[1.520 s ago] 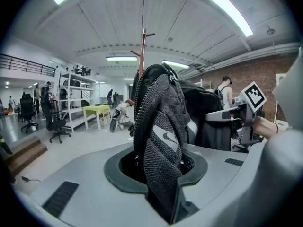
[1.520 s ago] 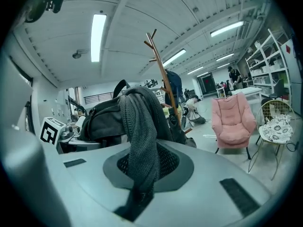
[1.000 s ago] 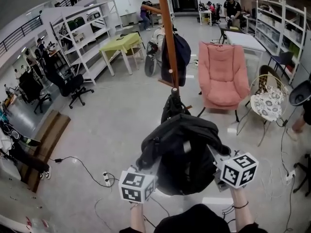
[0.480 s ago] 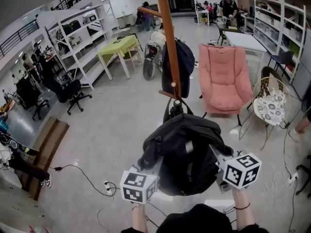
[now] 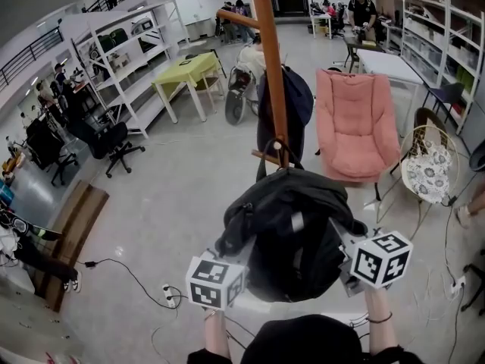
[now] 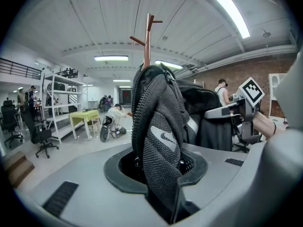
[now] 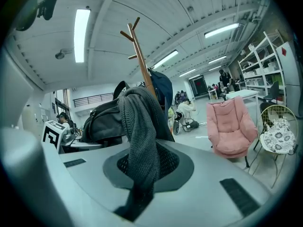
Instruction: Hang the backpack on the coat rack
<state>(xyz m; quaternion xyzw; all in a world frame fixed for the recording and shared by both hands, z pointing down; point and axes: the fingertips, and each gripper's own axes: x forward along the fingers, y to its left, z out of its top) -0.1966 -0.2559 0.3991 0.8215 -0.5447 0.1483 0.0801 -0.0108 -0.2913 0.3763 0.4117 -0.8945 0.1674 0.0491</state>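
Soft and saggy, and I'd guess fairly weighty, the black backpack [image 5: 292, 226] hangs just before the coat rack [image 5: 271, 67] at twelve o'clock, the left tool [image 6: 160, 181] at seven and the right tool [image 7: 141, 174] at five each clamped on a padded mesh strap [image 6: 158, 126], the sensible handholds.

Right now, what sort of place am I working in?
Probably a large workshop or lab hall, staged with home furniture: white storage shelves line the wall, and a pink armchair and a wooden coat rack stand on a bare floor.
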